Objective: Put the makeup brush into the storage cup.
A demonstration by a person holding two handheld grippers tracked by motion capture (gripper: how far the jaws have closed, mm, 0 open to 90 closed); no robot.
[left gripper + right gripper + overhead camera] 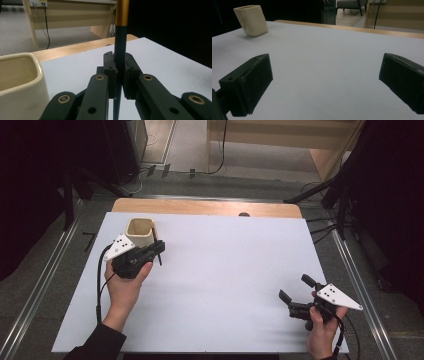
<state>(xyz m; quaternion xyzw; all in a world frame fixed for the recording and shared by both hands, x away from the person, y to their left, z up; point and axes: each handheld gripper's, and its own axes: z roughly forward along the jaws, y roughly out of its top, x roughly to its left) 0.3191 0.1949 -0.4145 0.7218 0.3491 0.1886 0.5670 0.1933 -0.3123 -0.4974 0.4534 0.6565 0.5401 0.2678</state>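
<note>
Near edge of the high view, about 5 o'clock: right gripper in the person's right hand, jaws released, wide apart, nothing between them. In its own view both black pads hang over bare white worktop. Cable trails off toward the bottom edge.

Left side, about 9 o'clock: left hand holds the left gripper, grey three-cornered plate on top, jaws pointing toward 2 o'clock. Jaws clenched on a pen: dark slim barrel, gold band higher up, standing upright between the pads in the left gripper view, top end cut off by the frame. In the high view the pen shows as a thin dark stick at the jaw tips, above the worktop.

Just past that, about 10 o'clock: cream cup, squarish, open-topped, upright on the worktop, just beside the left gripper. Cannot tell if they touch. Same cup at 8 o'clock in the left gripper view, and far off at 11 o'clock in the right gripper view.

Far edge, 12 o'clock: wooden strip of worktop, floor behind.
</note>
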